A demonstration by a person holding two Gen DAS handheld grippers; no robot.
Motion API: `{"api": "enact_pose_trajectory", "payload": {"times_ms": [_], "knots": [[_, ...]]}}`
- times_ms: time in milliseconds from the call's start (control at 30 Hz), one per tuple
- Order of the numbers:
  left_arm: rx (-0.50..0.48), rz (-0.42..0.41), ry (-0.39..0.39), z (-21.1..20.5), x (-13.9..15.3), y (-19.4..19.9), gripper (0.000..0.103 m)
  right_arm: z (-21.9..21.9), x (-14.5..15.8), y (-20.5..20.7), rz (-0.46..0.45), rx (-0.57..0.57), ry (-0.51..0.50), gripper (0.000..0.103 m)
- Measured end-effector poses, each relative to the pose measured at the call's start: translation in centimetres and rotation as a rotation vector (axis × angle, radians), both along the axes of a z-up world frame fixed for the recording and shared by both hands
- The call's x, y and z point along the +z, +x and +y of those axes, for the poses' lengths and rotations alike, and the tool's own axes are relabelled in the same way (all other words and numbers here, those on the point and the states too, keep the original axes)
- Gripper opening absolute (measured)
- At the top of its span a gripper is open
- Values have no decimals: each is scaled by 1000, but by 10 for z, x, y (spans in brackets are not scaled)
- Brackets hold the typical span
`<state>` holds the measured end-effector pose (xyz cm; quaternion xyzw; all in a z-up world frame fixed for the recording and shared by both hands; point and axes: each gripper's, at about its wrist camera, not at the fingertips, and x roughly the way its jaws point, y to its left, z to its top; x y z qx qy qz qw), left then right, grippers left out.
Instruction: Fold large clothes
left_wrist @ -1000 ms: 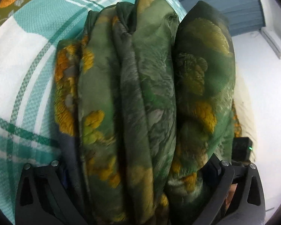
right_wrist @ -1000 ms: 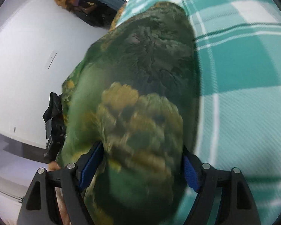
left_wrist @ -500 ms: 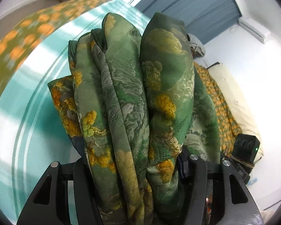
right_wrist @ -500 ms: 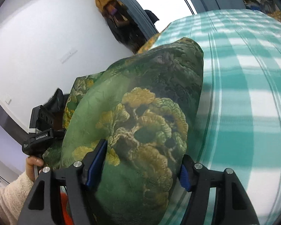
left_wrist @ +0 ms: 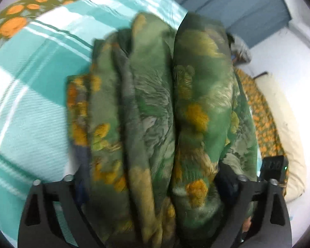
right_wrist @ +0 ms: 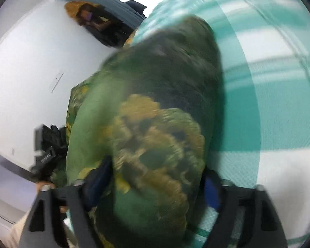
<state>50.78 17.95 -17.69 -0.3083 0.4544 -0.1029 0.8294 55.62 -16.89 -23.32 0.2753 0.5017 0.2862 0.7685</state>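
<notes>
A thick folded bundle of green cloth with yellow and orange print (left_wrist: 155,113) fills the left wrist view. My left gripper (left_wrist: 153,188) is shut on its near end, with several folds bunched between the fingers. The same green cloth (right_wrist: 155,128) fills the right wrist view, and my right gripper (right_wrist: 155,181) is shut on its other end. The bundle hangs over a teal and white checked bedspread (left_wrist: 31,107). The other gripper's body shows in each view, at the right edge of the left wrist view (left_wrist: 274,167) and at the left of the right wrist view (right_wrist: 49,146).
The checked bedspread (right_wrist: 268,103) covers a bed. An orange-flowered green cover (left_wrist: 16,20) lies at the far edge, and another (left_wrist: 262,113) runs beside a cream pillow (left_wrist: 287,128). White walls and a blue curtain (left_wrist: 237,10) stand behind. Dark clothes (right_wrist: 97,20) hang on the wall.
Both grippers have tilted down toward the bedspread with the bundle still held. The left gripper's fingers stand wider apart around the cloth than half a second ago. The views are motion-blurred.
</notes>
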Motion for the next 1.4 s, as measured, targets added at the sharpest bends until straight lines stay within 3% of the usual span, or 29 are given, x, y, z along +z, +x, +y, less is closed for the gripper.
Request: {"api": "enact_pose_trajectory", "payload": {"times_ms": [67,167,300,400,533,800,1033,1400], "knots": [[8,-19,16,5,13,-19,98,-5,8,-12,-10,-23,-14,94],[29,-87,179,-1,48,-51,98,-14,40,-43,-79,-75,-114,95],[63,-211,542,-43,105,-121,102,-4,94,-98,-238,-122,-450,95],[32,-266,689,-71,120,-171,103,16,134,-160,-369,-166,-723,95],[-77,-209,709,-105,124,-196,103,17,164,-201,-417,-195,-798,95],[-21,-295,666,-156,147,-247,103,22,204,-279,-443,-201,-870,95],[87,-299,723,-175,164,-277,103,13,208,-312,-440,-223,-892,95],[93,-284,780,-177,160,-291,103,12,209,-328,-431,-219,-871,95]]}}
